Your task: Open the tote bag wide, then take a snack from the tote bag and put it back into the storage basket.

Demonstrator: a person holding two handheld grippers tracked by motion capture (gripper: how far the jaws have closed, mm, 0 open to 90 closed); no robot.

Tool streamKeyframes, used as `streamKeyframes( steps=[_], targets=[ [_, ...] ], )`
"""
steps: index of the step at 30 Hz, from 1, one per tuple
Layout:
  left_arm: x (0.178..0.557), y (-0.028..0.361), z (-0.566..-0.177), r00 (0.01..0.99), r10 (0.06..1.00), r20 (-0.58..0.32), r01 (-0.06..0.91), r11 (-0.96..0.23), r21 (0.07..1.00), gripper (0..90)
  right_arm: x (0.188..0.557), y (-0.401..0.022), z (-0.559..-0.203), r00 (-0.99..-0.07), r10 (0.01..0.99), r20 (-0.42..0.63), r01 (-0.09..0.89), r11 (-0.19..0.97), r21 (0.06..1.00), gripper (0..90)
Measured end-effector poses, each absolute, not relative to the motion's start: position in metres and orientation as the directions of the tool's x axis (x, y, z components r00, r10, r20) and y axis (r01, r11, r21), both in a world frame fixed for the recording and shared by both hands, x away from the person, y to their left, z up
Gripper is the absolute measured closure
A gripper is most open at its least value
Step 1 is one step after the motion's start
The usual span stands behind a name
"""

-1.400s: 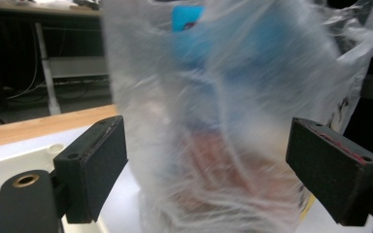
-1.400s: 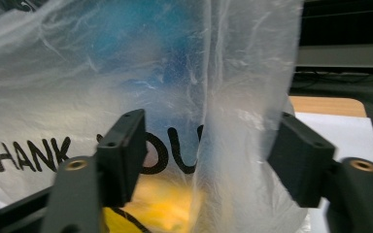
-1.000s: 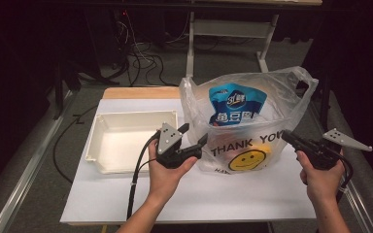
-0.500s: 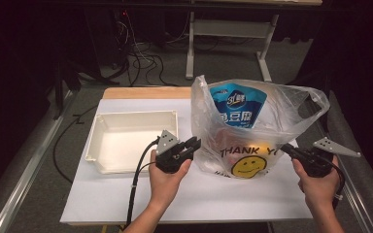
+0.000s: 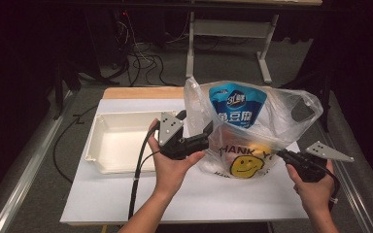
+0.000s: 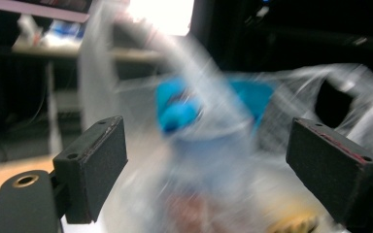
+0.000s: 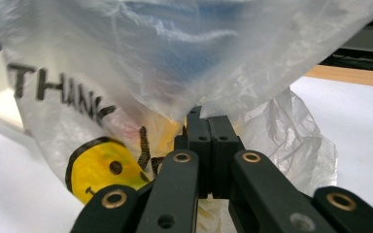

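A person at a white table [image 5: 126, 199] works 2 hand-held grippers on a clear plastic bag [image 5: 272, 116]. At far left sits an empty white tray [image 5: 121, 141], its long side along the table's left half. Just right of it the left hand [image 5: 172, 170] holds the left gripper [image 5: 194, 127] lifted off the table, tips aimed at the bag's left wall; a black cable [image 5: 138, 179] trails down from it toward the near edge. Its jaws have just been opening and now stand wide apart, w/ the bag between and beyond them but neither pad pressing on it; the left gripper view is motion-blurred. Center-right, the bag stands on the table, printed w/ "THANK YOU" and a yellow smiley face [image 5: 246, 166], and a blue pouch [image 5: 235, 104] w/ white lettering shows upright inside. More items lie at the bottom, too blurred to name. At far right the right hand [image 5: 315, 184] holds the right gripper [image 5: 280, 154] low, near the table; its jaws are pressed together on a pinch of the bag's film at the lower right side, seen up close in the right gripper view.
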State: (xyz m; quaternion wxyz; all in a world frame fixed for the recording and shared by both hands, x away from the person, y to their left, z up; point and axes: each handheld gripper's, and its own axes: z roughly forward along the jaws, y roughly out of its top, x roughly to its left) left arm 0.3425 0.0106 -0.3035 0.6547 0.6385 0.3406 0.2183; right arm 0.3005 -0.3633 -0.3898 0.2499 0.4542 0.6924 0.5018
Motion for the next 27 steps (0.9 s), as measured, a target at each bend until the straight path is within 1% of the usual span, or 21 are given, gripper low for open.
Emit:
streamKeyframes(
  steps=[2, 4, 6, 7, 8, 9, 10, 12, 13, 14, 17, 18, 19, 20, 21, 22, 24, 25, 26, 27],
  targets=[
    [0.347, 0.008, -0.298, 0.681, 0.711, -0.173, 0.171, 0.075, 0.982, 14.7, 0.300, -0.362, -0.391, -0.465, 0.878, 0.114, 0.380, 0.082, 0.921, 90.0],
    [0.354, 0.006, -0.300, 0.702, 0.689, -0.182, 0.203, 0.052, 0.978, 20.8, 0.301, -0.362, -0.392, -0.468, 0.876, 0.118, 0.379, 0.078, 0.922, 90.0],
    [0.360, 0.005, -0.305, 0.726, 0.662, -0.188, 0.225, 0.030, 0.974, 33.6, 0.301, -0.361, -0.393, -0.467, 0.876, 0.119, 0.380, 0.077, 0.922, 90.0],
    [0.361, 0.005, -0.308, 0.730, 0.657, -0.188, 0.234, 0.018, 0.972, 42.9, 0.301, -0.360, -0.393, -0.470, 0.875, 0.112, 0.378, 0.085, 0.922, 90.0],
    [0.362, 0.005, -0.313, 0.728, 0.658, -0.193, 0.246, 0.012, 0.969, 54.0, 0.300, -0.359, -0.394, -0.470, 0.876, 0.113, 0.381, 0.085, 0.921, 90.0],
    [0.362, 0.005, -0.313, 0.728, 0.658, -0.193, 0.246, 0.012, 0.969, 71.8, 0.300, -0.359, -0.394, -0.470, 0.876, 0.113, 0.381, 0.085, 0.921, 90.0],
    [0.362, 0.006, -0.316, 0.723, 0.661, -0.198, 0.254, 0.012, 0.967, 71.8, 0.300, -0.359, -0.394, -0.473, 0.875, 0.104, 0.378, 0.095, 0.921, 90.0],
    [0.362, 0.007, -0.320, 0.729, 0.652, -0.207, 0.269, 0.005, 0.963, 84.7, 0.300, -0.359, -0.395, -0.472, 0.875, 0.105, 0.379, 0.095, 0.920, 90.0],
    [0.362, 0.006, -0.323, 0.734, 0.649, -0.203, 0.273, -0.008, 0.962, 88.9, 0.299, -0.359, -0.395, -0.471, 0.876, 0.105, 0.381, 0.094, 0.920, 90.0],
    [0.362, 0.006, -0.326, 0.735, 0.649, -0.196, 0.278, -0.024, 0.960, 90.0, 0.299, -0.360, -0.396, -0.471, 0.875, 0.108, 0.382, 0.092, 0.920, 90.0],
    [0.362, 0.006, -0.336, 0.729, 0.654, -0.199, 0.298, -0.042, 0.954, 90.0, 0.299, -0.361, -0.398, -0.465, 0.878, 0.118, 0.390, 0.083, 0.917, 90.0],
    [0.362, 0.008, -0.341, 0.726, 0.655, -0.210, 0.304, -0.031, 0.952, 90.0, 0.299, -0.362, -0.401, -0.466, 0.877, 0.117, 0.394, 0.087, 0.915, 90.0],
    [0.361, 0.009, -0.341, 0.726, 0.652, -0.217, 0.296, -0.012, 0.955, 85.6, 0.299, -0.362, -0.401, -0.464, 0.878, 0.120, 0.397, 0.085, 0.914, 90.0],
    [0.361, 0.009, -0.341, 0.726, 0.652, -0.217, 0.296, -0.012, 0.955, 72.4, 0.299, -0.361, -0.402, -0.466, 0.877, 0.117, 0.396, 0.088, 0.914, 90.0],
    [0.359, 0.009, -0.337, 0.714, 0.664, -0.222, 0.274, 0.027, 0.961, 57.4, 0.298, -0.361, -0.402, -0.468, 0.876, 0.115, 0.397, 0.092, 0.913, 90.0],
    [0.359, 0.009, -0.337, 0.714, 0.664, -0.222, 0.274, 0.027, 0.961, 43.3, 0.298, -0.361, -0.402, -0.468, 0.876, 0.115, 0.397, 0.092, 0.913, 90.0],
    [0.361, 0.008, -0.330, 0.708, 0.667, -0.233, 0.277, 0.041, 0.960, 23.8, 0.298, -0.359, -0.402, -0.471, 0.874, 0.119, 0.399, 0.091, 0.912, 90.0],
    [0.363, 0.007, -0.324, 0.709, 0.663, -0.239, 0.286, 0.038, 0.957, 17.1, 0.298, -0.359, -0.403, -0.475, 0.873, 0.113, 0.399, 0.099, 0.912, 90.0],
    [0.363, 0.007, -0.324, 0.709, 0.663, -0.239, 0.286, 0.038, 0.957, 15.0, 0.298, -0.357, -0.403, -0.473, 0.873, 0.118, 0.402, 0.096, 0.910, 90.0],
    [0.365, 0.004, -0.318, 0.704, 0.675, -0.221, 0.268, 0.036, 0.963, 15.2, 0.299, -0.356, -0.403, -0.480, 0.871, 0.108, 0.399, 0.107, 0.911, 90.0]
  ],
)
